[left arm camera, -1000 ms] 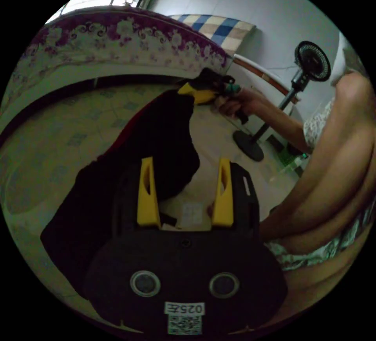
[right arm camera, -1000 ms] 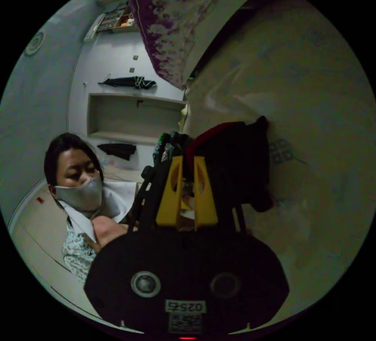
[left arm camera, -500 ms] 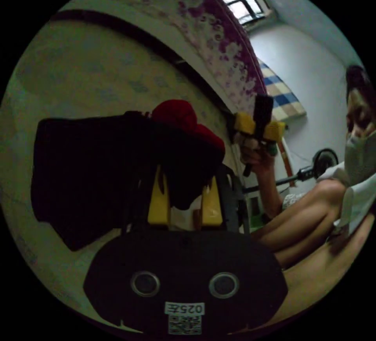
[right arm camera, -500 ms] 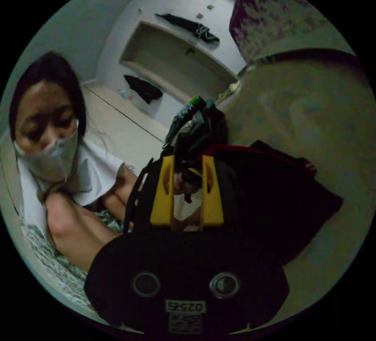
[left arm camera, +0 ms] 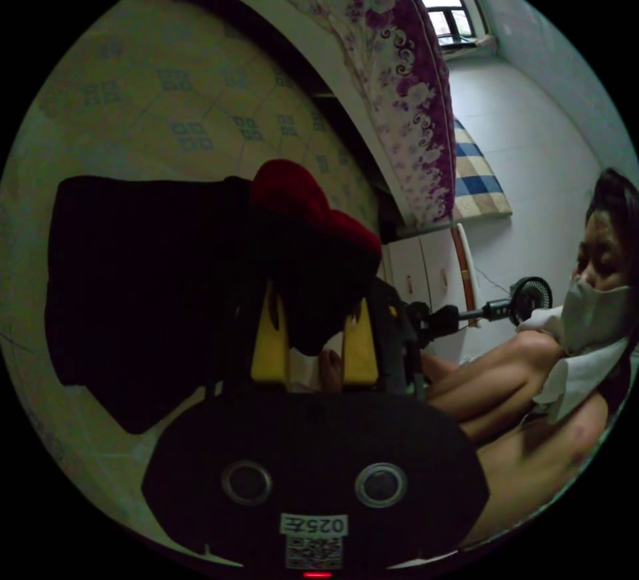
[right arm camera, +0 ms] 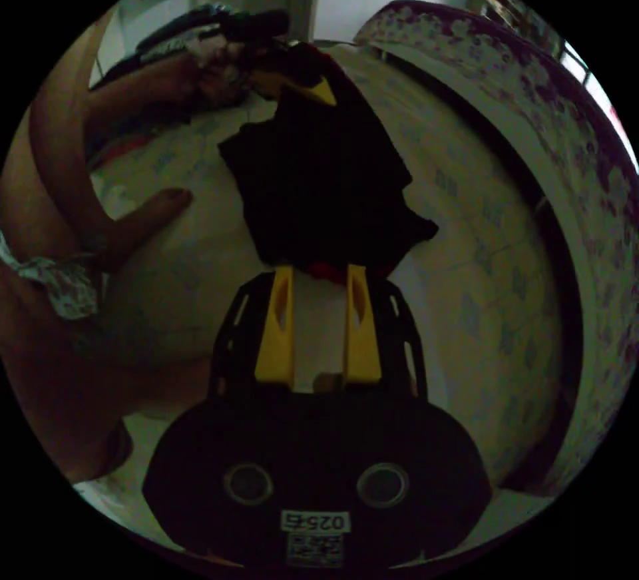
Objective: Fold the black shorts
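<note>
The black shorts [left arm camera: 146,287] with a red waistband [left arm camera: 293,190] hang over a pale patterned floor [left arm camera: 200,107]. In the left gripper view my left gripper [left arm camera: 314,313] is shut on a bunched edge of them, and the rest drapes off to the left. In the right gripper view the shorts [right arm camera: 319,167] stretch between my two grippers. My right gripper [right arm camera: 319,274] pinches their near edge at its jaw tips. At their far end is the left gripper [right arm camera: 293,84], held in a hand [right arm camera: 219,74].
A floral purple mattress [left arm camera: 399,74] stands on edge beside the floor. A standing fan [left arm camera: 529,293] and white cupboards [left arm camera: 426,267] are behind. The person sits close, with a leg [left arm camera: 492,373] beside the left gripper and a leg and foot [right arm camera: 133,220] left of the shorts.
My left gripper was open beside the shorts a second ago and has shut on them. Both cameras have rolled and swung. The shorts are now drawn out between the grippers.
</note>
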Tool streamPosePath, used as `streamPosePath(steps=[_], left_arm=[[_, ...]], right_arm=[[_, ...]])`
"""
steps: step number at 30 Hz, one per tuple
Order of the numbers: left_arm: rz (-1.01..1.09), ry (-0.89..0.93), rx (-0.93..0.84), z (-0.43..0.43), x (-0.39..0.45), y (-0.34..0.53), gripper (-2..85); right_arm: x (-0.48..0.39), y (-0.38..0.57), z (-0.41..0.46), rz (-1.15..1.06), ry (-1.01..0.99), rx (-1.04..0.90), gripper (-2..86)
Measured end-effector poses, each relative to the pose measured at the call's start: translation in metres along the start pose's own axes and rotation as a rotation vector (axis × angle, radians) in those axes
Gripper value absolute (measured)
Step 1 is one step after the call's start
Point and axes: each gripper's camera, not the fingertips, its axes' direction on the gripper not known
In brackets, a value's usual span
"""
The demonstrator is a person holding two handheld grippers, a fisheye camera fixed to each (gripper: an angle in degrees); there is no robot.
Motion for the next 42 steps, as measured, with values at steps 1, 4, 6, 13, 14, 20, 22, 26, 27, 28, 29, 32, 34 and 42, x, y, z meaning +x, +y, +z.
streamPosePath(steps=[1, 4, 6, 13, 14, 20, 22, 26, 27, 28, 29, 32, 34, 42], left_arm=[[0.002, 0.001, -0.004, -0.002, -0.001, -0.002, 9.2], [0.014, 0.021, -0.025, -0.017, -0.010, -0.010, 9.3], [0.081, 0.044, -0.072, -0.029, -0.018, -0.017, 9.7], [0.321, 0.464, -0.198, -0.050, -0.029, -0.024, 13.3], [0.320, 0.509, -0.194, -0.052, -0.031, -0.025, 15.4], [0.366, 0.514, -0.302, -0.053, -0.017, -0.027, 20.3], [0.365, 0.466, -0.341, -0.053, -0.013, -0.028, 19.9], [0.464, 0.264, -0.484, -0.042, 0.020, -0.026, 17.5], [0.497, 0.190, -0.527, -0.034, 0.031, -0.024, 16.0], [0.516, 0.161, -0.539, -0.030, 0.036, -0.023, 15.1], [0.540, 0.117, -0.542, -0.024, 0.044, -0.021, 13.3], [0.509, 0.105, -0.543, -0.017, 0.039, -0.016, 9.1], [0.481, 0.143, -0.512, -0.021, 0.032, -0.010, 7.7], [0.742, 0.075, -0.544, -0.037, 0.076, 0.025, 8.0]], right_arm=[[-0.007, -0.006, 0.009, -0.037, 0.012, -0.011, 8.0], [-0.038, -0.034, 0.038, -0.187, 0.058, -0.019, 5.6], [-0.053, -0.058, 0.033, -0.302, 0.059, 0.019, 4.9], [-0.076, -0.152, 0.034, -0.645, -0.020, 0.191, 4.3], [-0.076, -0.175, 0.048, -0.654, -0.099, 0.201, 4.2], [-0.111, -0.268, 0.115, -0.806, -0.367, 0.069, 3.9], [-0.128, -0.280, 0.123, -0.899, -0.313, 0.065, 3.8], [-0.147, -0.315, 0.148, -0.983, -0.308, 0.065, 4.0], [-0.146, -0.328, 0.159, -0.961, -0.332, 0.067, 4.3], [-0.145, -0.335, 0.165, -0.946, -0.351, 0.076, 4.5], [-0.143, -0.345, 0.179, -0.936, -0.440, 0.086, 5.1], [-0.139, -0.364, 0.218, -0.906, -0.579, 0.012, 8.6], [-0.132, -0.369, 0.235, -0.882, -0.612, 0.011, 10.8], [-0.117, -0.403, 0.302, -0.967, -1.154, -0.028, 15.6]])
